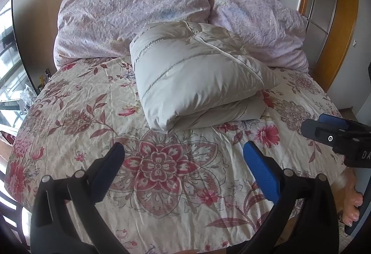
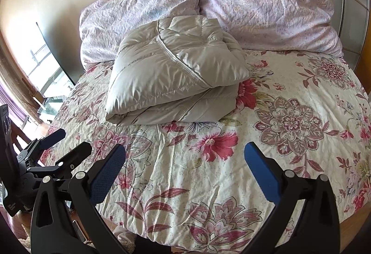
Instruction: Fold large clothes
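A pale grey puffer jacket (image 1: 194,82) (image 2: 171,75) lies folded into a thick bundle on the floral bedspread (image 1: 162,175) (image 2: 231,161), near the pillows. Nothing is touching it. My left gripper (image 1: 183,152) hovers open over the near part of the bed, well short of the jacket, with nothing between its blue pads. My right gripper (image 2: 185,152) is also open and empty, at about the same distance from the jacket. In the right wrist view the left gripper (image 2: 75,138) shows at the left edge. In the left wrist view the right gripper (image 1: 311,121) enters from the right edge.
Two lilac pillows (image 1: 139,15) (image 2: 266,5) lean against the wall at the head of the bed. A wooden door frame (image 1: 345,29) stands to the right and a window (image 2: 41,73) to the left. A person's bare foot (image 1: 350,207) is on the floor by the bed's right edge.
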The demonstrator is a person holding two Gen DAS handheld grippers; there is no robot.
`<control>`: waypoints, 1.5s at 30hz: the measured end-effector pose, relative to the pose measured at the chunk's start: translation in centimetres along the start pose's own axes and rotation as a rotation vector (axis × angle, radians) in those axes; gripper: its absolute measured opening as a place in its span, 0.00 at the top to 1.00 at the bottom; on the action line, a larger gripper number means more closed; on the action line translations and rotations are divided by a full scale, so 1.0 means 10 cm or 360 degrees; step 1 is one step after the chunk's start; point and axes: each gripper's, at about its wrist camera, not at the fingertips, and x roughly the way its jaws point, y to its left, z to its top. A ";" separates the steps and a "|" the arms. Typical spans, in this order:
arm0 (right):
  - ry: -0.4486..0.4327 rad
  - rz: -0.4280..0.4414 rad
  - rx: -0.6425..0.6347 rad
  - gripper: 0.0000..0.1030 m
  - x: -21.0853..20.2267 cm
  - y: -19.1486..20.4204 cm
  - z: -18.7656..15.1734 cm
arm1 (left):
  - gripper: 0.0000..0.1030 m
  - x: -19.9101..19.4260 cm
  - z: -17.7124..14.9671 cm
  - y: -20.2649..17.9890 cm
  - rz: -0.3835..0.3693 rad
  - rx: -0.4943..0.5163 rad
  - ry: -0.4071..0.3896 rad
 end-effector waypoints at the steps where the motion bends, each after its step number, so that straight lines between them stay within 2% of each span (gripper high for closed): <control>1: 0.0003 0.0000 0.0002 0.01 0.00 0.00 0.00 | 0.02 0.00 0.00 0.00 -0.0008 -0.0002 0.0006; 45: 0.0044 0.0014 0.0014 0.01 -0.03 0.03 0.01 | 0.02 -0.06 0.03 -0.03 -0.0003 0.0015 0.0016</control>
